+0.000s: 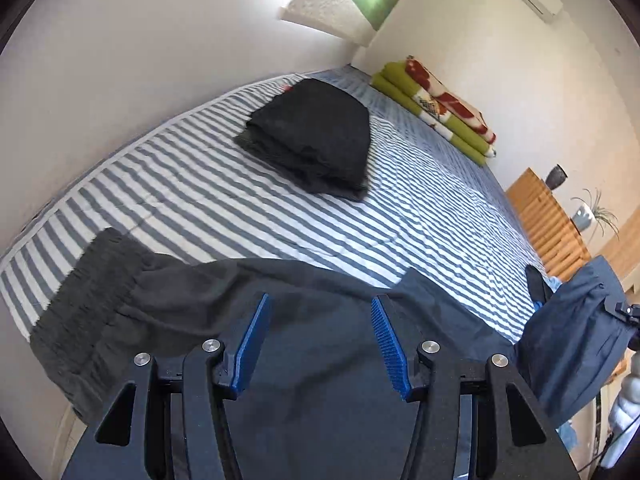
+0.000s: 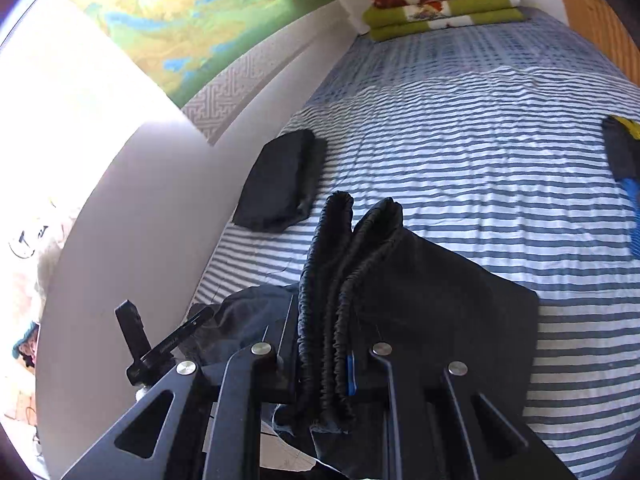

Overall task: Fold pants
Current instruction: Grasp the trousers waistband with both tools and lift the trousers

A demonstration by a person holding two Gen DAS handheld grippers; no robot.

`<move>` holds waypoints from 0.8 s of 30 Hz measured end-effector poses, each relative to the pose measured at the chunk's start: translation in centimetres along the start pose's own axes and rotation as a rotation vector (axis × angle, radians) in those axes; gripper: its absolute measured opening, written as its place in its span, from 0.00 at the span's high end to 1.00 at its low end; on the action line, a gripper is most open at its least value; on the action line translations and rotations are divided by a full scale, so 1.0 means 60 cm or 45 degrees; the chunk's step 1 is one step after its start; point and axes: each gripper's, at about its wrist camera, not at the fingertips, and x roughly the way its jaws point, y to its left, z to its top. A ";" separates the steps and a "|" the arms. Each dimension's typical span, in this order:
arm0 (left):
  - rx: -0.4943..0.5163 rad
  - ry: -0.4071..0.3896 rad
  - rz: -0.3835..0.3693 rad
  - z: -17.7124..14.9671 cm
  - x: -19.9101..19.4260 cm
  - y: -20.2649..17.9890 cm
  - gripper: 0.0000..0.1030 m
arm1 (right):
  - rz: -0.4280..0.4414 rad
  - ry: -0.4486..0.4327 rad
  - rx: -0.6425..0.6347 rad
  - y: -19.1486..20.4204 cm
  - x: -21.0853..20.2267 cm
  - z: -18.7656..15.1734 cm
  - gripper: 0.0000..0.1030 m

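Item: dark navy fabric pants (image 1: 320, 360), limp and light, draped over the near edge of the blue-and-white striped bed (image 1: 440, 200).

Left wrist view: your left gripper (image 1: 320, 344) stands half open over the cloth, blue pads (image 1: 248, 344) clear of it, holding nothing. Right wrist view: your right gripper (image 2: 324, 354) is clamped on the bunched elastic waistband (image 2: 336, 280). Take hold at the thick waistband or hems; thin cloth will slip and sag.
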 end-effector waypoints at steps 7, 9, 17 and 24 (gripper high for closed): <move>-0.214 0.005 0.018 -0.002 -0.002 0.135 0.46 | 0.047 0.149 -0.173 0.192 0.223 -0.054 0.86; -0.222 -0.001 0.017 -0.006 -0.006 0.148 0.46 | 0.068 0.206 -0.196 0.235 0.285 -0.075 0.86; -0.281 -0.065 0.057 -0.012 -0.044 0.208 0.46 | 0.064 0.335 -0.278 0.326 0.452 -0.133 0.86; -0.293 -0.090 0.063 -0.005 -0.053 0.218 0.46 | 0.032 0.329 -0.355 0.371 0.510 -0.155 0.85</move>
